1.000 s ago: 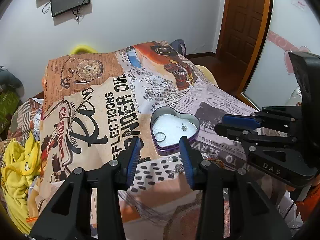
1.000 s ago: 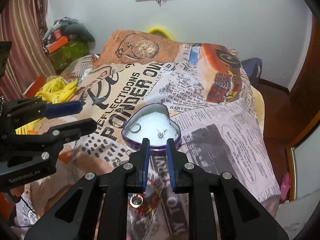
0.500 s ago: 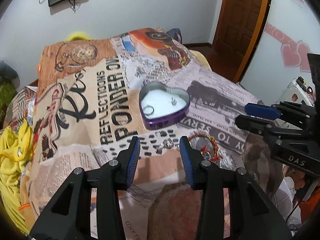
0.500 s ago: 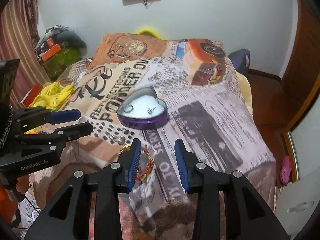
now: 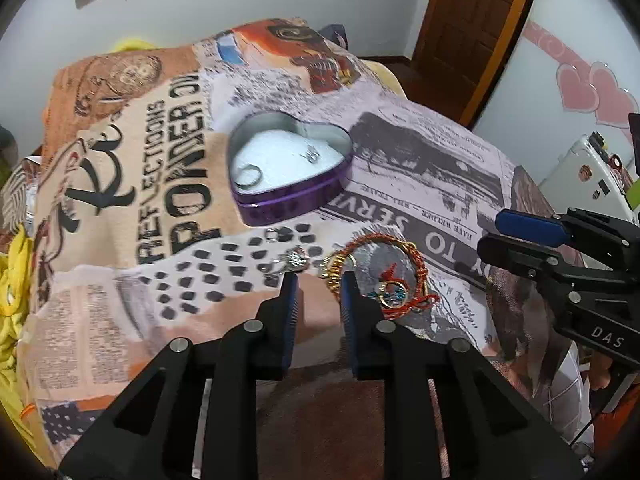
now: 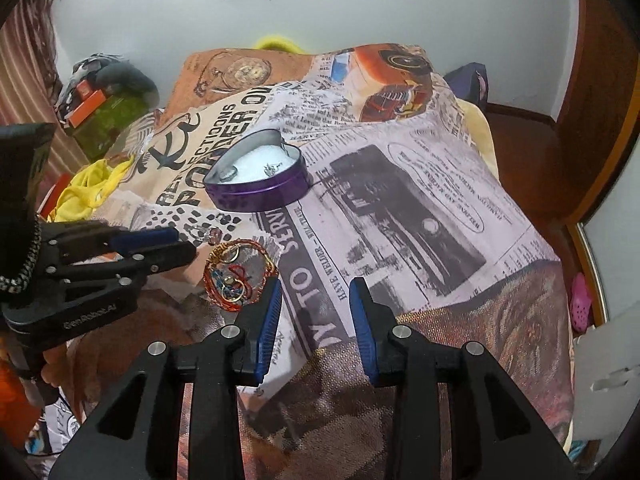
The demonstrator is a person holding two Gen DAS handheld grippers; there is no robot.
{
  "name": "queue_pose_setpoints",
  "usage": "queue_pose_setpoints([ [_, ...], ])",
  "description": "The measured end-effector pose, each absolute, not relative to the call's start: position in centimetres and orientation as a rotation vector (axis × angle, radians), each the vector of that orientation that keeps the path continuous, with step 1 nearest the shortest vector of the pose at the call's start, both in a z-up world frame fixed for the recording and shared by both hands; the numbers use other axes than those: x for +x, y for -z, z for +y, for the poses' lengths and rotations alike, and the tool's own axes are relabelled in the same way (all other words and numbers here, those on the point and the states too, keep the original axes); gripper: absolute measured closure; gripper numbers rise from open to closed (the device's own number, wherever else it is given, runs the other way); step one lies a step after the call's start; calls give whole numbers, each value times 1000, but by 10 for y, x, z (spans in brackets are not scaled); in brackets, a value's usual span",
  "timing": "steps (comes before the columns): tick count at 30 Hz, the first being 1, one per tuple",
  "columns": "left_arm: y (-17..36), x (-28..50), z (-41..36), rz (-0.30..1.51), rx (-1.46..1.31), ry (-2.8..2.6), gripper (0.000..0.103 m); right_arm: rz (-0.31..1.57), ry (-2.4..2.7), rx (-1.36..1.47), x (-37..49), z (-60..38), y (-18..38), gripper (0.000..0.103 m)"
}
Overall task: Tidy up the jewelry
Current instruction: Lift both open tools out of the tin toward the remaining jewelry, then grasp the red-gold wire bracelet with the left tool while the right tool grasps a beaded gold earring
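Heart-shaped purple tin (image 5: 294, 196), white padding

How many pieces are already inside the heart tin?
2: a plain ring at the left of the heart tin, and a small silver piece toward its right. Nothing else shows inside.

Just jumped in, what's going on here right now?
Jewelry is being sorted into the purple heart-shaped tin on the printed blanket. A ring and a small silver piece already lie inside. The left gripper is open, just short of a silver charm and a gold ring. The right gripper is open and empty, beside the red-and-gold bangle.
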State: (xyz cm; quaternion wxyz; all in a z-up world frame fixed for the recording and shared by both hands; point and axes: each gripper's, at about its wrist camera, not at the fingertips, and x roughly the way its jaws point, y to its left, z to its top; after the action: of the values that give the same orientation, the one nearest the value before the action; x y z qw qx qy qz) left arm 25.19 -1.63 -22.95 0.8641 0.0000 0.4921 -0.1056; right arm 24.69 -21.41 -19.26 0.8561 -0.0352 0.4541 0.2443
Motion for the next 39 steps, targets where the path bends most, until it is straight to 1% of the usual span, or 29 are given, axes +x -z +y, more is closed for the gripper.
queue_pose_setpoints([
  [3,236,255,-20,1047,0,227,88,961,-515,-62,248,-217,195,71],
  [8,245,261,-20,1075,-25,228,91,962,-521,-52,248,-219,197,71],
  [11,247,264,-16,1086,-79,244,99,962,-525,-52,248,-219,198,71],
  [18,238,257,-15,1060,-89,250,99,968,-528,-63,246,-215,199,71],
  [28,197,227,9,930,-75,190,99,984,-561,-101,238,-197,201,71],
  [32,196,218,20,916,-50,156,99,997,-586,-128,234,-182,205,71],
  [39,209,205,34,934,-55,139,99,993,-617,-150,231,-161,209,71],
])
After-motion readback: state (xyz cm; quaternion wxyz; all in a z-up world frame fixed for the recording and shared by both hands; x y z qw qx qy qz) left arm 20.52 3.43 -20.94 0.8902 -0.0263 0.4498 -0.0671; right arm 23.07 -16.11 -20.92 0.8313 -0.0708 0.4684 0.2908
